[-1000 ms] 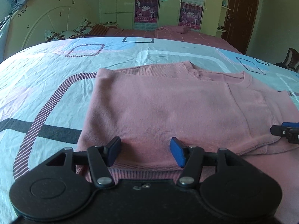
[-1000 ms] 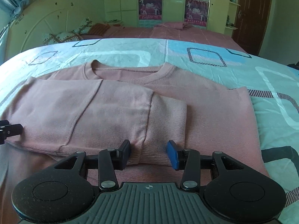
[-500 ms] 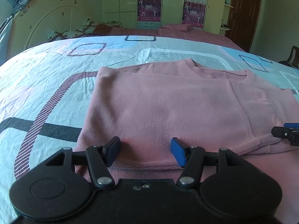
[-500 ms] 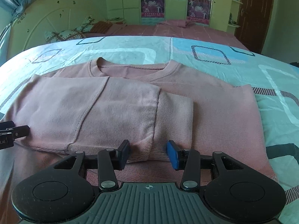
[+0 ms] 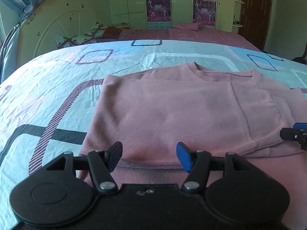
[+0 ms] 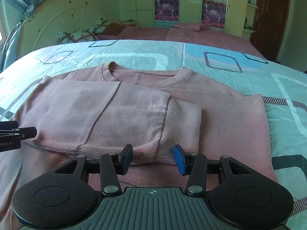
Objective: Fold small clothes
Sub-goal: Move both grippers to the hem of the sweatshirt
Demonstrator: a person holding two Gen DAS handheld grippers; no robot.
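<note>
A pink sweater (image 5: 182, 111) lies flat on the bed, collar at the far side, its left part and sleeve folded across the body. In the right wrist view the sweater (image 6: 230, 126) shows the folded sleeve with its cuff (image 6: 182, 126) just ahead of my fingers. My left gripper (image 5: 149, 157) is open and empty, fingers straddling the near edge of the folded layer. My right gripper (image 6: 152, 159) is open and empty at the near edge of the cuff. Each gripper's tip shows at the edge of the other's view: the right one (image 5: 293, 135), the left one (image 6: 17, 134).
The bed has a light blue patterned sheet (image 5: 48, 95). A white headboard (image 5: 53, 23) and pillows (image 5: 82, 37) stand far left. A second bed with a pink cover (image 6: 191, 35), green wardrobes and a brown door (image 6: 268, 15) lie beyond.
Both grippers have drawn back slightly and risen a little, so more of the sweater and room shows. Their jaws stay open. The sweater has not moved.
</note>
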